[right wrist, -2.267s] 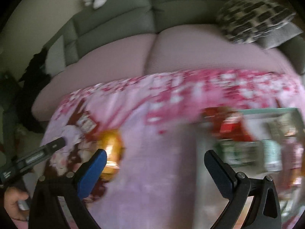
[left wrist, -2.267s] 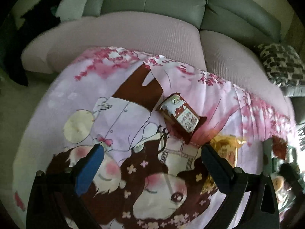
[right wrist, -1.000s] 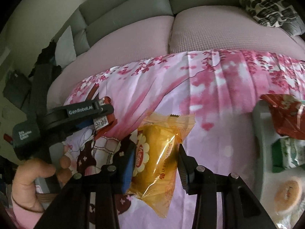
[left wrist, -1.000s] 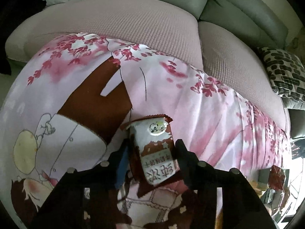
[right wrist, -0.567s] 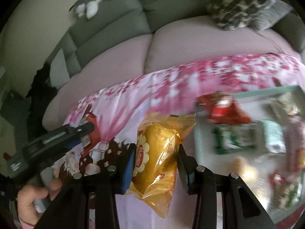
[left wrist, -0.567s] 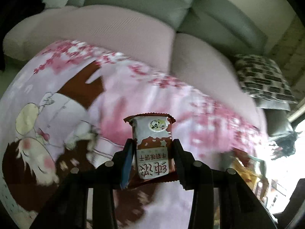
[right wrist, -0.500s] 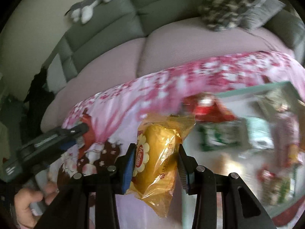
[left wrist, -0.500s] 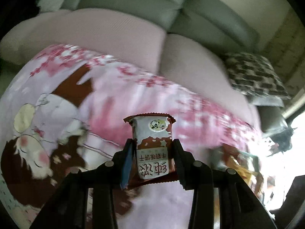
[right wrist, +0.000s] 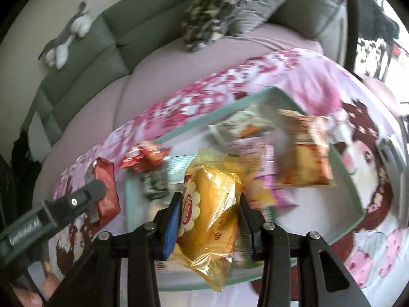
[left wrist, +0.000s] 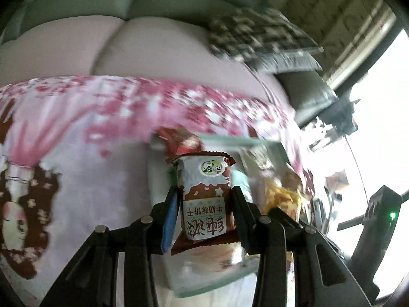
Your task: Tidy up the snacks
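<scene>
My left gripper (left wrist: 204, 204) is shut on a brown-and-white biscuit packet (left wrist: 204, 192), held upright above the near left part of a pale green tray (left wrist: 217, 285). In the right wrist view my right gripper (right wrist: 208, 209) is shut on a yellow cake packet (right wrist: 209, 209) over the same tray (right wrist: 345, 174). Several snack packets lie in that tray, among them a red packet (right wrist: 144, 156) and an orange packet (right wrist: 304, 151). At the left of this view the left gripper (right wrist: 99, 194) shows from the side with its biscuit packet (right wrist: 106, 189).
The tray lies on a pink cartoon-print cloth (left wrist: 76, 128) in front of a pink and grey sofa (left wrist: 153, 41). A patterned cushion (right wrist: 217, 5) and a plush toy (right wrist: 66, 38) rest on the sofa. A hand (right wrist: 33, 291) shows at the lower left.
Both grippers have swung to the right with their packets, from above the cloth to above the tray. The left gripper closed on the biscuit packet and lifted it off the cloth.
</scene>
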